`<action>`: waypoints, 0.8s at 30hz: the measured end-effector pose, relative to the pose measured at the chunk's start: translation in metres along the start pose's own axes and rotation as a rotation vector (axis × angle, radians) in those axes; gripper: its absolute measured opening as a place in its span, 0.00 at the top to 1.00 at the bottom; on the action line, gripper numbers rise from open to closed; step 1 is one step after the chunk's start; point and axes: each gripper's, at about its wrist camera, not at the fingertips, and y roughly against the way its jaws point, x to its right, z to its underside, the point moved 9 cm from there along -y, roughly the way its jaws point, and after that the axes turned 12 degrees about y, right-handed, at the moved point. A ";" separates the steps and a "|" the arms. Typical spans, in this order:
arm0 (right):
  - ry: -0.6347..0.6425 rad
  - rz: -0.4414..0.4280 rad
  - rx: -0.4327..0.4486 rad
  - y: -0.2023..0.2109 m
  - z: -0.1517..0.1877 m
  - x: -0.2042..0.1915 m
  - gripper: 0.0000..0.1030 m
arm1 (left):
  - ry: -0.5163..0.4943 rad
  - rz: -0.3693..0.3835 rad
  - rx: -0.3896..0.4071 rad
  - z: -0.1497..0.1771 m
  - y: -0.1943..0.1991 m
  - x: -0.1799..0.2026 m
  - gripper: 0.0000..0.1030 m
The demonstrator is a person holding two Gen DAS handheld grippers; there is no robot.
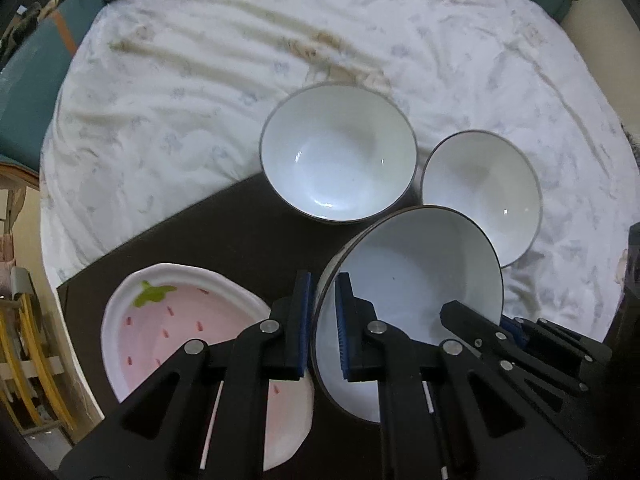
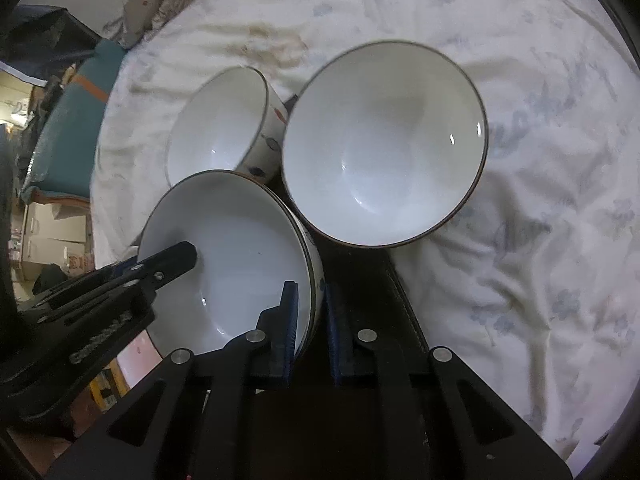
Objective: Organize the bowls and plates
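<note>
left wrist view: left gripper (image 1: 322,326) closed on the near-left rim of the near bowl (image 1: 408,292), one blue pad inside the wall, one outside. the right gripper (image 1: 508,326) comes in from the lower right and pinches the same bowl on its right rim. the bowl sits tilted. only this view shows the strawberry plate (image 1: 188,340): pink, with green leaf and red seed marks, lying on the dark board (image 1: 224,232) just left of the held bowl and partly under the left gripper's fingers. nothing lies in it.

right wrist view: right gripper (image 2: 311,328) clamped on the bowl (image 2: 232,248), wall between the blue pads. the left gripper (image 2: 172,258) reaches in from the left, one finger lying inside the bowl. only here do the painted marks on the bowl's outer wall show, and likewise on the small bowl (image 2: 218,124) behind it, which looks tilted.

both views: two more white bowls with dark rims beyond the held one. the big bowl (image 1: 338,152) (image 2: 384,144) sits at the board's far edge; the small bowl (image 1: 482,196) rests on the sheet (image 1: 280,32). all three bowls are empty. the sheet is white, wrinkled, with brownish stains on its far part.
</note>
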 end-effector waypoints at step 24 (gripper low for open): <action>0.287 -0.050 0.039 0.018 0.012 -0.130 0.88 | 0.160 0.154 0.011 0.049 0.042 -0.133 0.91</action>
